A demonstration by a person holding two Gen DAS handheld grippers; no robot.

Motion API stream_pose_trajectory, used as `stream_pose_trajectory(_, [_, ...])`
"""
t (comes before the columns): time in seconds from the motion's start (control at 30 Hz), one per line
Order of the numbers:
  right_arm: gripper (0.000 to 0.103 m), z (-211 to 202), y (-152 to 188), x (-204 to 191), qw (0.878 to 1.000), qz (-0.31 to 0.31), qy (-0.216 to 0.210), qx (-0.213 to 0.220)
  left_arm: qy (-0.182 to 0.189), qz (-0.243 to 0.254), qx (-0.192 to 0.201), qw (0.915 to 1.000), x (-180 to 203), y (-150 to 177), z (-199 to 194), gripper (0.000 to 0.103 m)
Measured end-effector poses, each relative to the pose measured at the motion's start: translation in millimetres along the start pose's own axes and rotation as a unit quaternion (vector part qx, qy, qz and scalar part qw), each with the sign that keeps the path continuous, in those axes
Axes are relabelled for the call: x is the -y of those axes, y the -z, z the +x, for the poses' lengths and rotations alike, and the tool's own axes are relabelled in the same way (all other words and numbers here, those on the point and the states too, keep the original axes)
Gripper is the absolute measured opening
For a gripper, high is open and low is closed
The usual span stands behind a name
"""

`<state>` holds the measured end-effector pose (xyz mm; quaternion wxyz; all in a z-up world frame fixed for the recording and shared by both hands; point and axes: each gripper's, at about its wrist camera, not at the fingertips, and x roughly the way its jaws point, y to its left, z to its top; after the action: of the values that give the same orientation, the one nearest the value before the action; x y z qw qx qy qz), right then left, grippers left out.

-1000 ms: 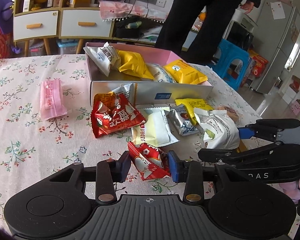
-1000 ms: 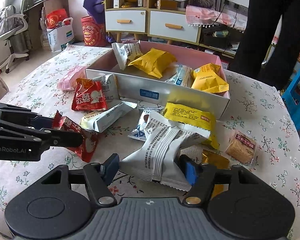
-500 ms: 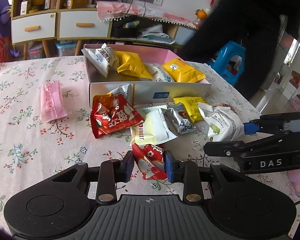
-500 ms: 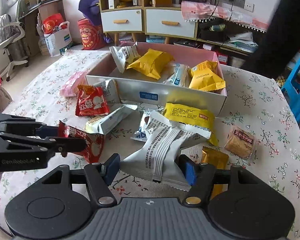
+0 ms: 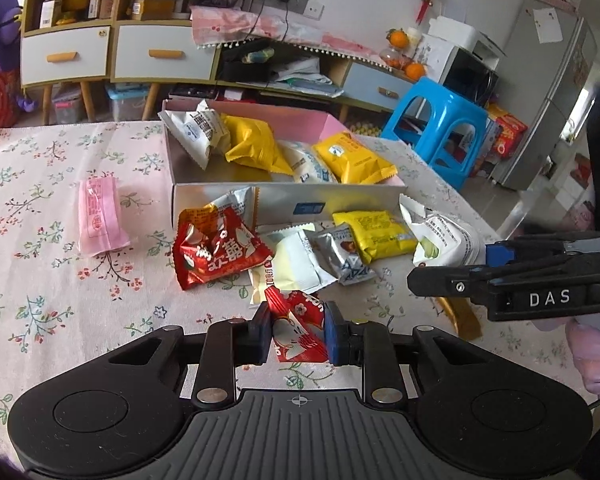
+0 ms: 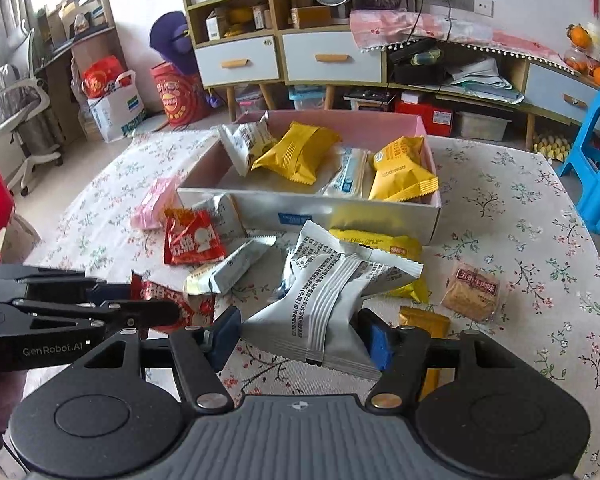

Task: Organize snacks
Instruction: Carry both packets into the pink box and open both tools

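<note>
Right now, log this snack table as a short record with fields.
surface: floral tablecloth
container: pink box, open, four packets inside
left gripper: jaws closing, small red packet between them
right gripper: jaws on the large white packet, both pads touching it
loose by the box front: red packet, yellow packet, several white ones
apart from the pile: pink packet, brown biscuit packet
</note>
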<state>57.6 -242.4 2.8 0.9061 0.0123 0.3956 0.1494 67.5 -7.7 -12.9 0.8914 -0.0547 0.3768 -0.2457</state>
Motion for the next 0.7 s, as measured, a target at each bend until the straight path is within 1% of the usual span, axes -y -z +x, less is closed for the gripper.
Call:
stream_pose_trajectory(0.2, [0.053,-1,-8,8,1.000,0.013,-0.001,0.010,0.010,-0.007,0.014,0.9998,2,-7,-8,0.023])
stream_pose_trajectory(0.43, [0.054,2,-24,21,0.999,0.033,-0.010,0.027,0.015,-0.015,0.044,0.9988,4,-23,-21,0.023])
stream_pose_trajectory(0.5, [0.054,5,-30,25,0.999,0.041,-0.015,0.031,0.011,-0.017,0.051,0.9985,5,-29,-21,0.023])
stream_pose_trajectory(0.7, [0.054,16,-50,33,0.996,0.073,-0.041,0.042,-0.019,-0.016,0.069,0.9973,2,-55,-12,0.023])
